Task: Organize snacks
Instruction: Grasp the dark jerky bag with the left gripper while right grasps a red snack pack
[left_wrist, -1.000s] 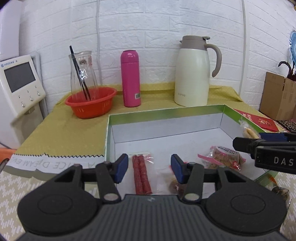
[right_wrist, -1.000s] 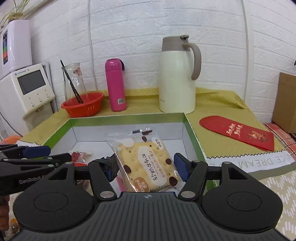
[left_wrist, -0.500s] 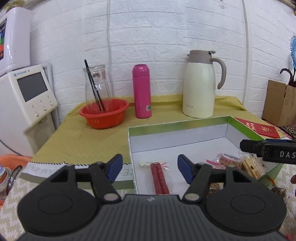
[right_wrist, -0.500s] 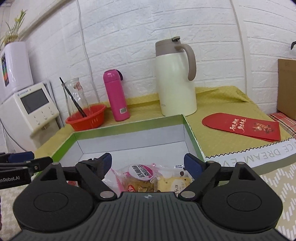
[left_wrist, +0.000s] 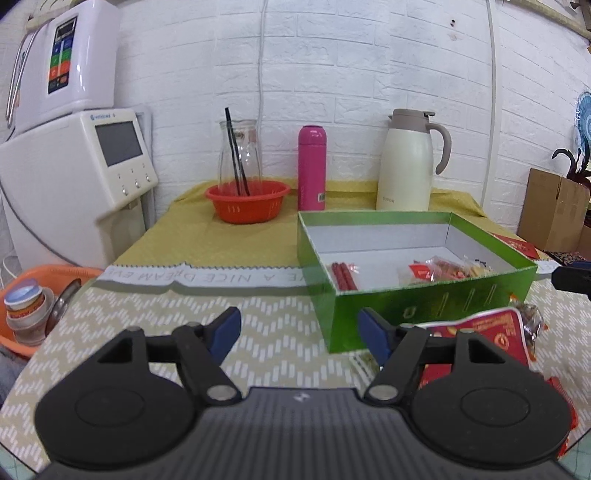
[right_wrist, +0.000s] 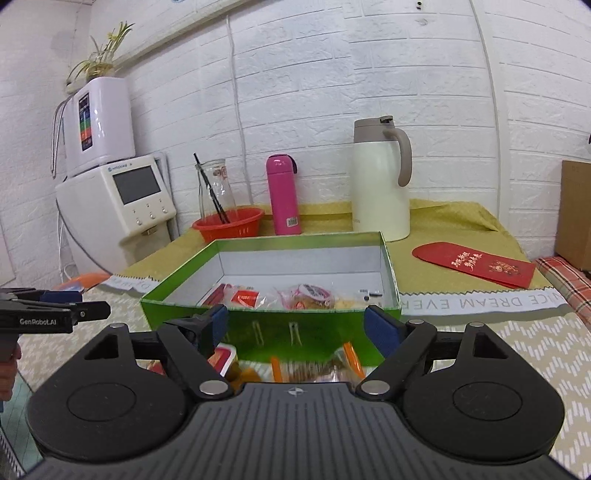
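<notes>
My left gripper (left_wrist: 299, 330) has just been opening, fingers apart and empty; my right gripper (right_wrist: 295, 325) gapes empty too. The green box (right_wrist: 273, 325) sits at twelve o'clock on the worktop (left_wrist: 266, 328), snack packets (right_wrist: 306, 295) inside.

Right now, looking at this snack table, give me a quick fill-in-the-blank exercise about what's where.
1. The snack packets lie inside the ____ box.
2. The glass jar stands in the ____ basket.
3. Between the jar and the cream jug stands a ____ bottle.

Missing words: green; orange; pink
</notes>
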